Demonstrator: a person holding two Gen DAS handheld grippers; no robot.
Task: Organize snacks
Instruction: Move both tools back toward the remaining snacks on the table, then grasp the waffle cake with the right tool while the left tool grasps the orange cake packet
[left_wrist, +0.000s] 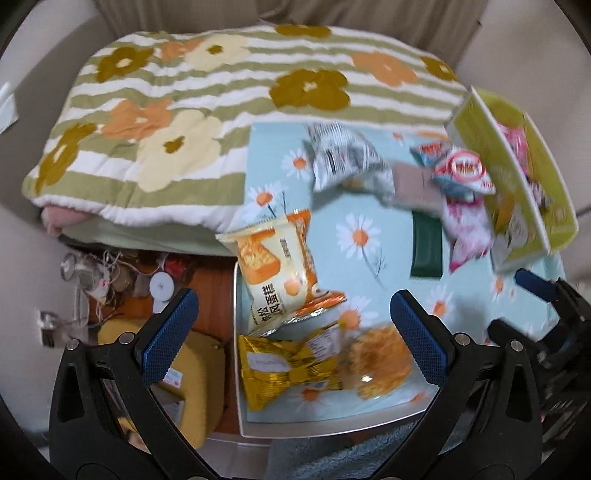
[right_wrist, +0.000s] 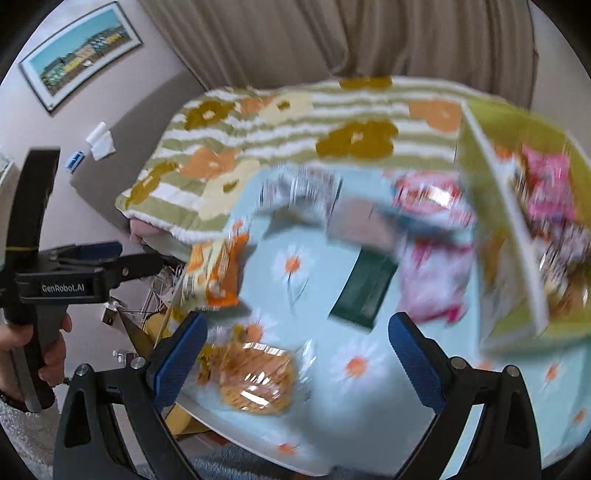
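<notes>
Snack packs lie on a table with a light-blue daisy cloth (left_wrist: 369, 206). Near me are an orange-and-cream cake pack (left_wrist: 277, 269), a gold foil pack (left_wrist: 280, 369) and a clear pack of golden snack (left_wrist: 380, 362), which also shows in the right wrist view (right_wrist: 255, 380). Farther off lie a silver pack (left_wrist: 343, 158), red-and-blue packs (left_wrist: 461, 170) and a pink pack (left_wrist: 469, 229). A yellow-green box (left_wrist: 517, 177) at the right holds more packs. My left gripper (left_wrist: 291, 336) is open above the near packs. My right gripper (right_wrist: 295, 358) is open and empty.
A dark green flat pack (left_wrist: 426, 243) lies mid-table. A folded flowered quilt (left_wrist: 221, 103) covers the surface behind. Left of the table are cables and jars (left_wrist: 110, 277) and a yellow stool (left_wrist: 192, 369). The right wrist view is motion-blurred.
</notes>
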